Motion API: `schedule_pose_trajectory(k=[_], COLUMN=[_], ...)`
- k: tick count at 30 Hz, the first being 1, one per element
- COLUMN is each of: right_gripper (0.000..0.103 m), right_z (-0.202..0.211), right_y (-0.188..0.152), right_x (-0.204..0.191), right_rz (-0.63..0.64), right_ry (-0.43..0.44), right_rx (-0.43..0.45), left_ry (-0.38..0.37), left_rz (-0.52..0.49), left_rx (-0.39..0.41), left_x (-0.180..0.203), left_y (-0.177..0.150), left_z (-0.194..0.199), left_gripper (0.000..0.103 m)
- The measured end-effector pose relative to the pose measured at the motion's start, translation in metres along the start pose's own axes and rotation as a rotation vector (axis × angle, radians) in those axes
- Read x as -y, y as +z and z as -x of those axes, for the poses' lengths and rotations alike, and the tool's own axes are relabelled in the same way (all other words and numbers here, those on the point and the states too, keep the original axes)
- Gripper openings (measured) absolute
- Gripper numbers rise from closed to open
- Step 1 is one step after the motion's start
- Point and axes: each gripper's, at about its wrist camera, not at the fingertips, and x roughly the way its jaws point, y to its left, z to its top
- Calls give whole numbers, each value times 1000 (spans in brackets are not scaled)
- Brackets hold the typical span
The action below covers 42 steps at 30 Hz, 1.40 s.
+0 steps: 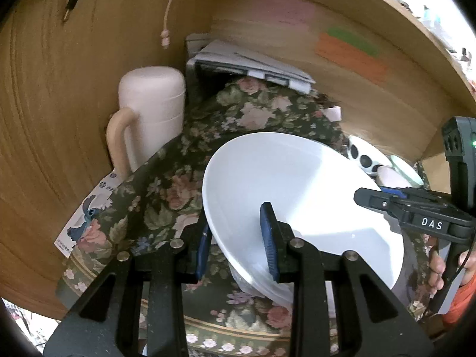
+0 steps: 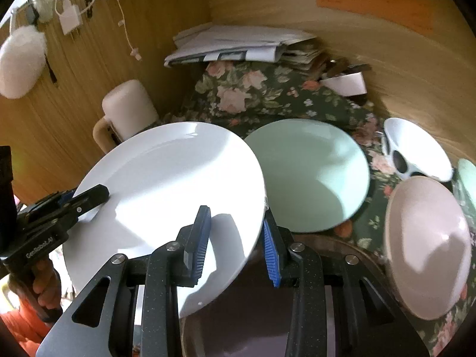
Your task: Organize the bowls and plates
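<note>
Clearly, I am early in the sorting: my left gripper (image 1: 238, 238) and right gripper (image 2: 235, 244) both clamp opposite rims of one white plate (image 2: 166, 184), tilted, glossy, empty. Beyond my right gripper, the green plate (image 2: 309, 172), pink bowl (image 2: 428, 247) and spotted bowl (image 2: 416, 151) lie unstacked.

In the right wrist view a large plate (image 2: 166, 196) sits nearest on the left, tilted, overlapping the edge of a second plate (image 2: 312, 175) just to its right. Further right lie a bowl (image 2: 428, 247) and, behind it, a spotted bowl (image 2: 416, 148). A lidded mug (image 2: 128, 110) stands behind the large plate against the wall, and a stack of papers (image 2: 238, 44) fills the far corner of the tabletop (image 2: 267, 95).
</note>
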Motion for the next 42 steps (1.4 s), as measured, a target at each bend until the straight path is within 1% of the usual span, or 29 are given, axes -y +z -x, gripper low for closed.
schedule_pose_trajectory(k=[10,25,33,42], right_gripper=[31,31,31,31], right_z=[34,77,83,75], right_y=[-14,-53,-73,-94], right_x=[18,52,65,80], right_rz=[-50,-146,-184,-247], right_ry=[-27,-69,-86,-81], right_rx=[50,98,87,40], left_ry=[-44,-130,-167,-181], left_rz=[-50,-109,-119,-126], left_rx=[6,-20,-62,-123], left_x=[35,84,98,106], left_y=[-2,-19,-29,-44], left_z=[11,17,9,-12], left_gripper=[31,31,31,31])
